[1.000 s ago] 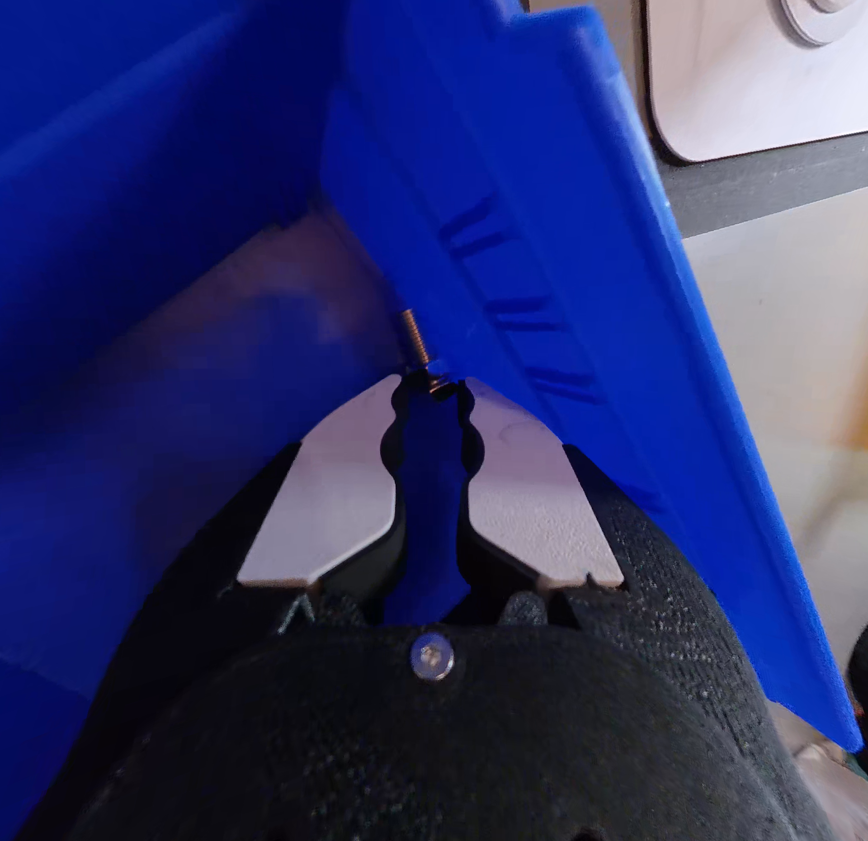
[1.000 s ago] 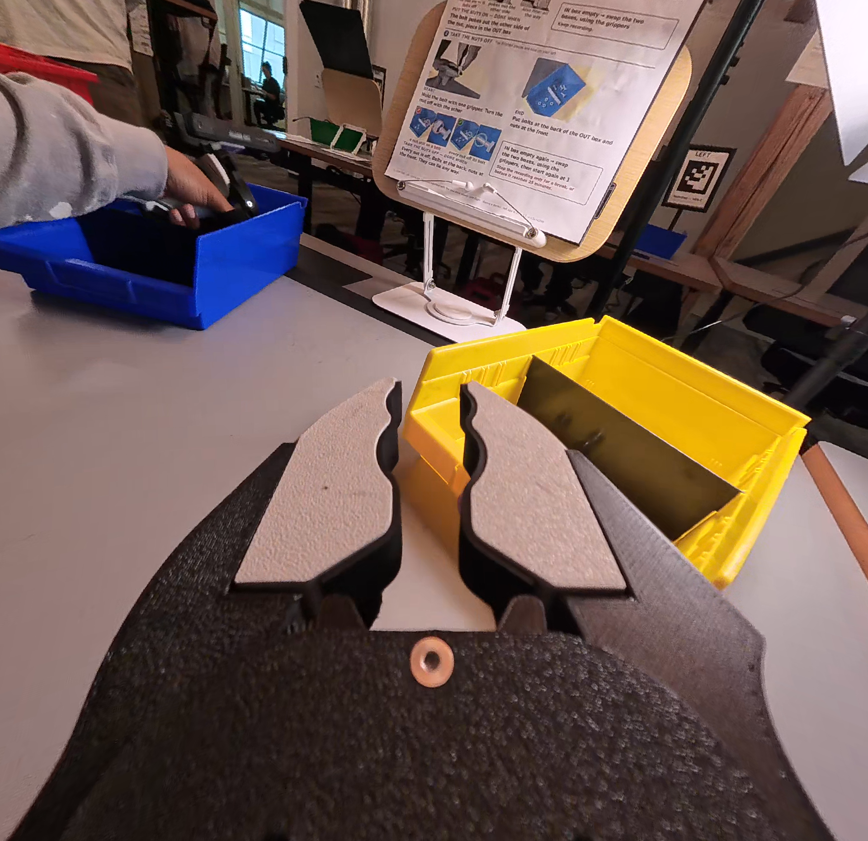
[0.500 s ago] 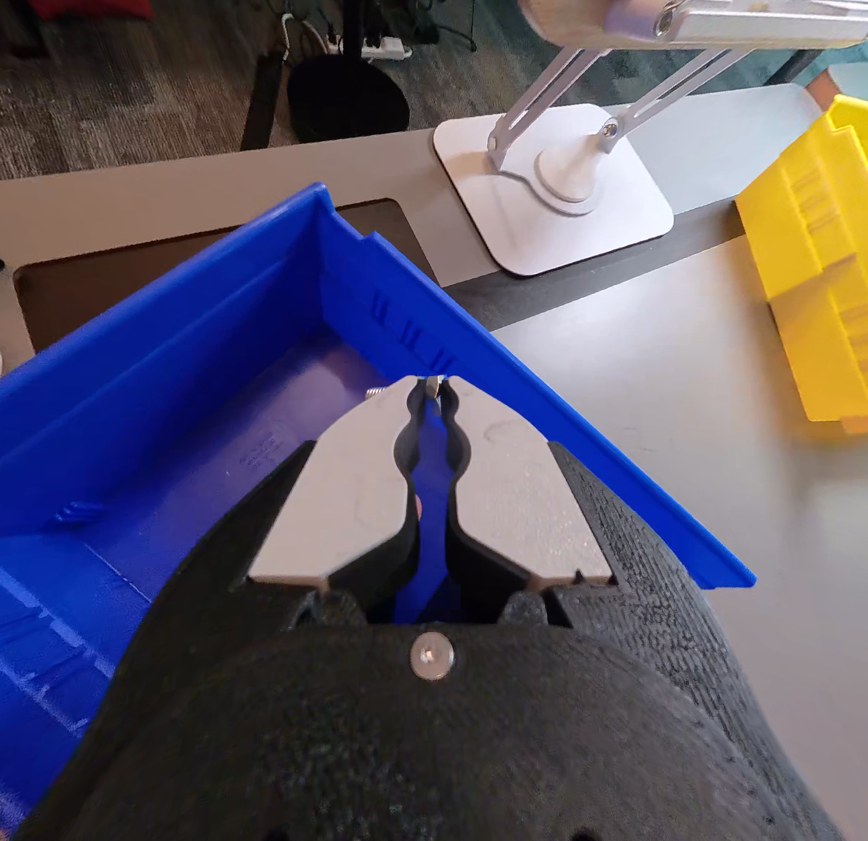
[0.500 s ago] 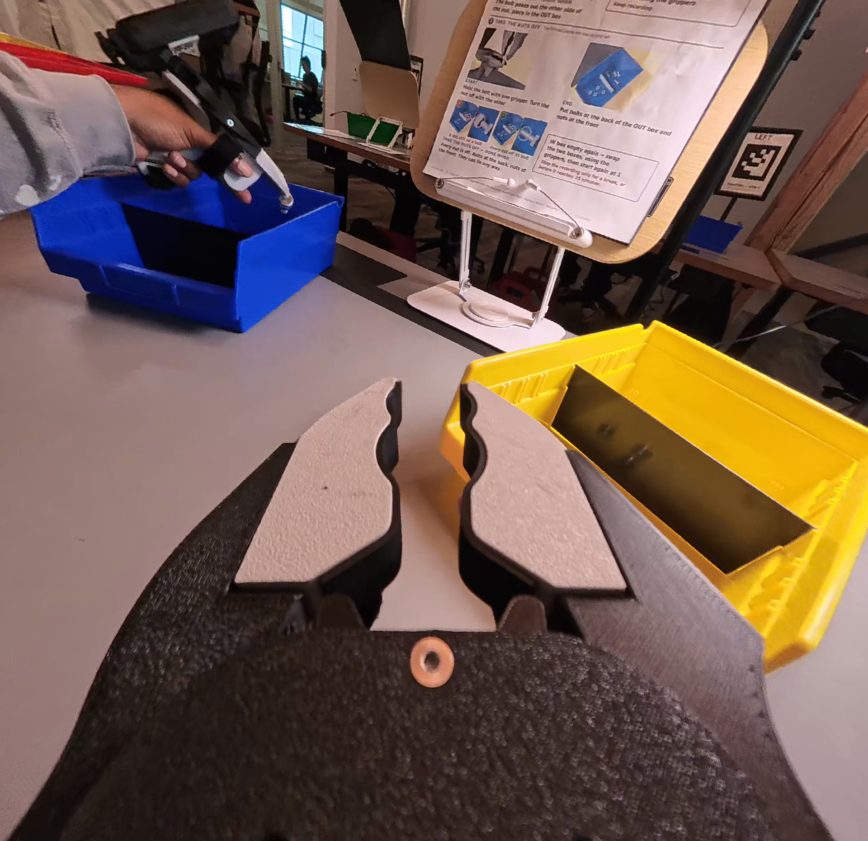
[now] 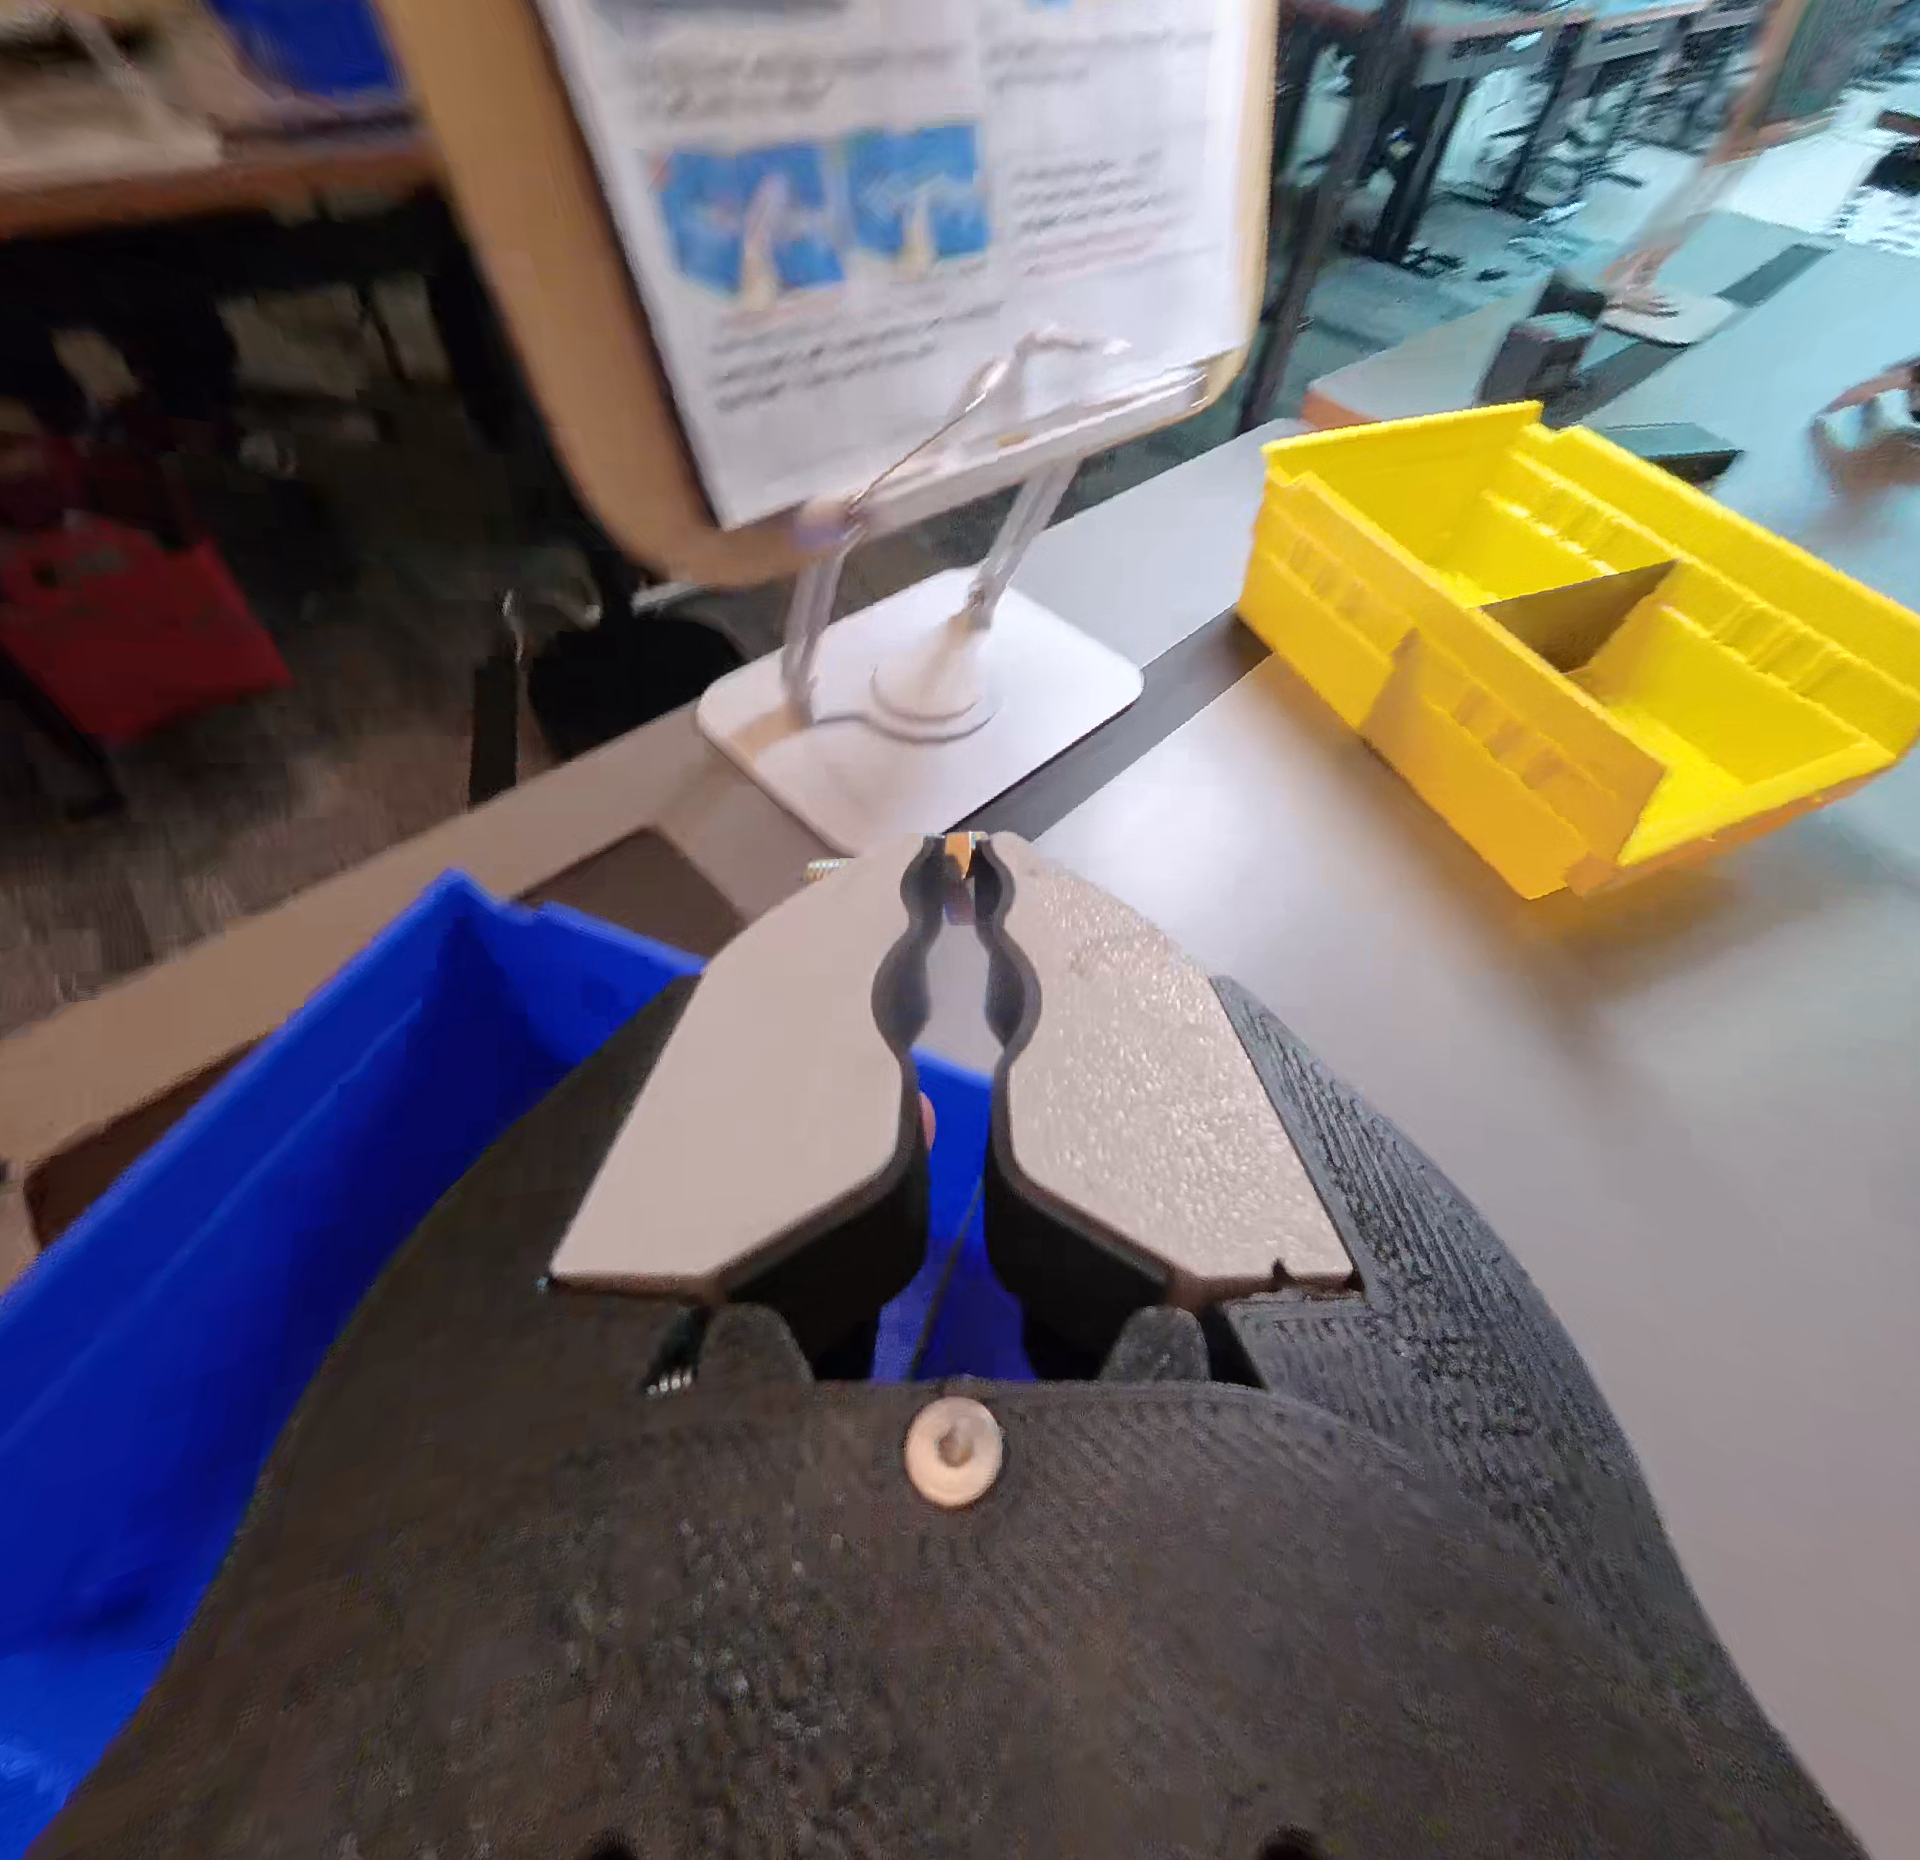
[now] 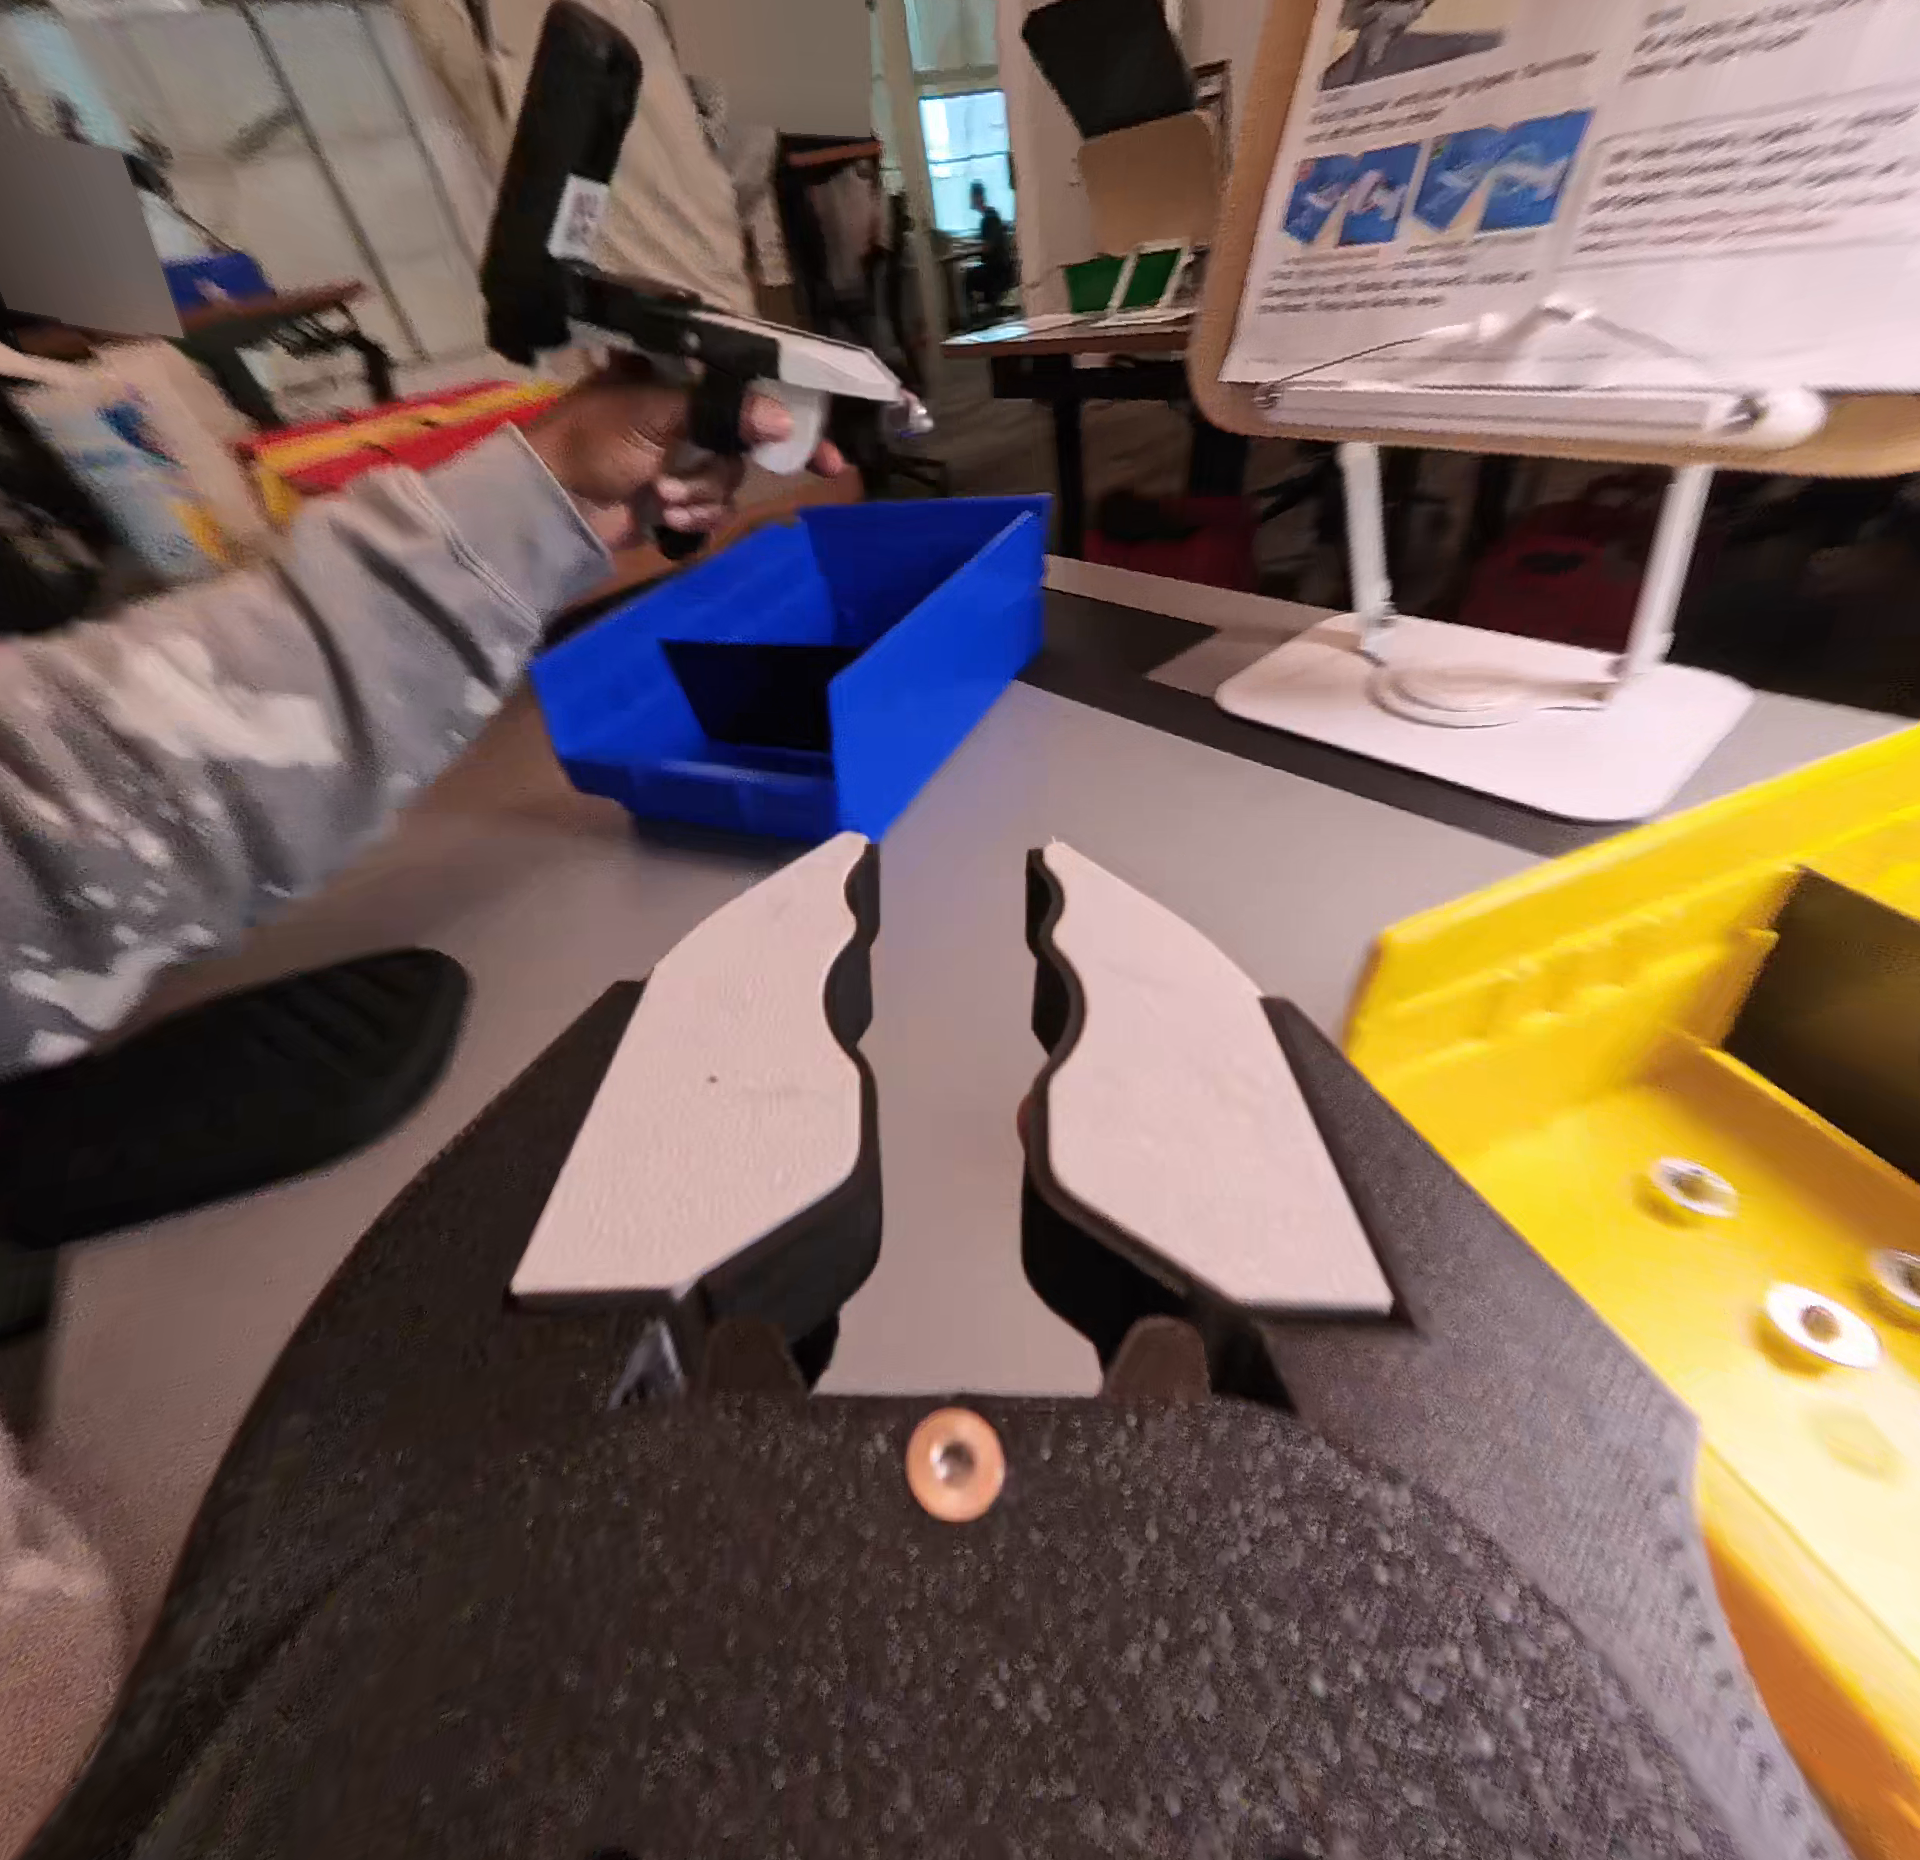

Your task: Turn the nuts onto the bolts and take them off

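The left tool, centre of the left wrist view, pinches a small bolt at its very tips, lifted above the blue bin at lower left. Only the tips hold it, so it could likely twist or slip out and fall to the grey counter.

In the right wrist view, the right tool sits empty at centre, its fingers a moderate gap apart, low over the counter. At lower right, loose nuts lie in the yellow bin; its near wall stands between them and the tool. At upper right, a white stand holds an instruction sheet beyond both bins.
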Available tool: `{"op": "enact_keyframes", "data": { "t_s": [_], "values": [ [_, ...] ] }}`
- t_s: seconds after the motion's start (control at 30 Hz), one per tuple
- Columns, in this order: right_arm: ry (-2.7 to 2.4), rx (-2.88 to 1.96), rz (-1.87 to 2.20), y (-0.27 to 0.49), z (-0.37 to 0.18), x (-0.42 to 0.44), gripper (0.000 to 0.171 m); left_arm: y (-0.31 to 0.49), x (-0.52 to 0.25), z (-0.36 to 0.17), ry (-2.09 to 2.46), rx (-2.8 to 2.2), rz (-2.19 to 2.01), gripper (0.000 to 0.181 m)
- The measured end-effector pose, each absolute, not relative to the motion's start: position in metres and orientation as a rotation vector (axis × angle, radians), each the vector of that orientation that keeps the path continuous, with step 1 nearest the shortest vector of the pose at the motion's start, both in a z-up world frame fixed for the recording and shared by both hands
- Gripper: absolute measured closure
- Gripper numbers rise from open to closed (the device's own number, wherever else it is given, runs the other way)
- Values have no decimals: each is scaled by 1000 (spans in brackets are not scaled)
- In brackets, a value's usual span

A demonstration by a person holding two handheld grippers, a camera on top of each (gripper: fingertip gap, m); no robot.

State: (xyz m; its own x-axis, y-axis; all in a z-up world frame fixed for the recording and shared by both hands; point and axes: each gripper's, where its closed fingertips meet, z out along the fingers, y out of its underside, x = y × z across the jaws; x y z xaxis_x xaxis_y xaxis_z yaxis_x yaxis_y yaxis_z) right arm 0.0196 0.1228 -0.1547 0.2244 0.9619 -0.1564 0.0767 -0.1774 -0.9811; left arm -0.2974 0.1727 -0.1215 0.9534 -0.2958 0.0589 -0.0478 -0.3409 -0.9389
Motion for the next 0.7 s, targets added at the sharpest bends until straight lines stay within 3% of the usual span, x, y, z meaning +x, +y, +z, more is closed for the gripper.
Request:
{"op": "enact_keyframes", "data": {
  "t_s": [0.17, 0.27, 0.37, 0.47, 0.5, 0.57, 0.7],
  "values": [
    [-971, -1603, 1626, 125, -132, -53, 134, 146, -208, -84, 519, -1695, -238, 175],
    [-854, -1647, 2099, 120, -128, -98, 116, 125, -157, -80, 656, -1602, -246, 175],
    [-693, -1528, 2457, 116, -117, -119, 110, 106, -119, -88, 765, -1545, -257, 175],
    [-680, -1407, 2606, 103, -105, -121, 119, 93, -102, -91, 817, -1482, -245, 178],
    [-712, -1405, 2589, 99, -106, -122, 130, 91, -100, -92, 827, -1476, -239, 178],
    [-662, -1338, 2582, 104, -100, -115, 171, 88, -98, -91, 840, -1456, -233, 180],
    [-834, -1345, 2329, 105, -103, -108, 171, 86, -107, -87, 773, -1451, -293, 181]
  ]
}}
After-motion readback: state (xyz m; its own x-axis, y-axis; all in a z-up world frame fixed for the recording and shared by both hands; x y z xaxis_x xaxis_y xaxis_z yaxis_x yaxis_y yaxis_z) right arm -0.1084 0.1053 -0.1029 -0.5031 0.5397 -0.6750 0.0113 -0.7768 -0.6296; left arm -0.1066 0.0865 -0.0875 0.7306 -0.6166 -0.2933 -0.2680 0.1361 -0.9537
